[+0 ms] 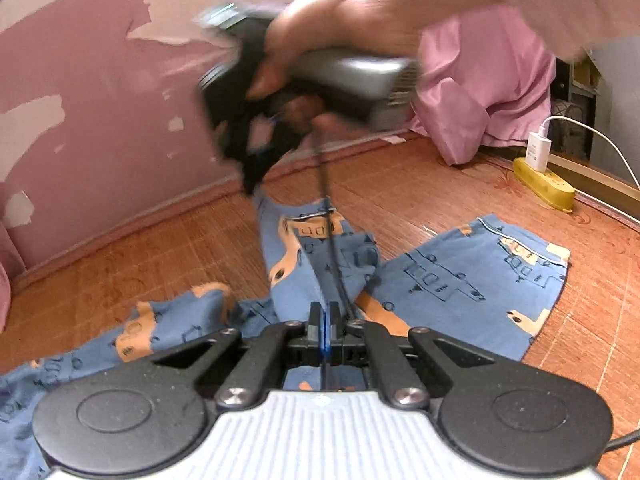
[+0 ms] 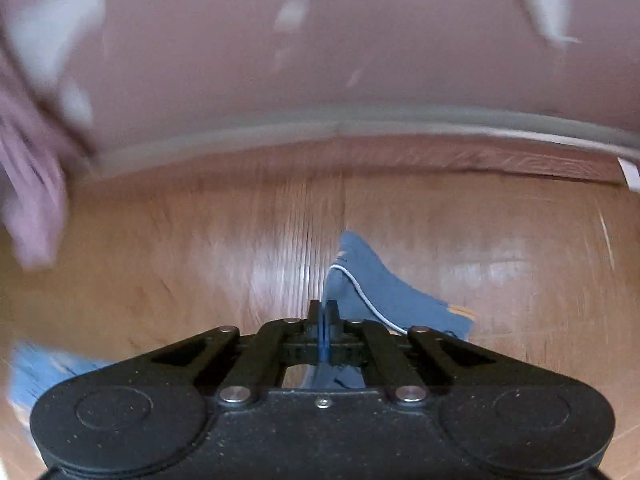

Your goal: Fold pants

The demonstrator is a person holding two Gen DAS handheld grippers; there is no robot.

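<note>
**Both grippers clamped on the blue pants above the floor**

While the left gripper (image 1: 325, 314) pinches a fold of the blue patterned pants (image 1: 460, 280) between fingers pressed together, the fabric spreads out ahead of it and to both sides on the orange wood-pattern floor (image 1: 160, 248); one leg lies flat ahead and to the right of that gripper, another bunch trails off to its lower left; a narrow strip of the cloth rises from just beyond its fingertips up to the right gripper (image 1: 250, 184), which hangs above and ahead, blurred, gripped by a person's hand (image 1: 352, 28); a thin dark cable (image 1: 328, 240) runs down from that device toward the left gripper.

Seen from the right wrist, the right gripper (image 2: 323, 312) has its fingers drawn together on a blue edge of the pants (image 2: 380, 288), a white piped seam curving just beyond and to the right of the tips; the floor (image 2: 200, 248) below is smeared by motion; a pink wall with peeling patches (image 1: 80, 80) stands beyond both grippers; far to the left gripper's right sit a yellow power strip (image 1: 544, 184) with a white charger (image 1: 538, 150), and a pink draped cloth (image 1: 480, 92).
</note>
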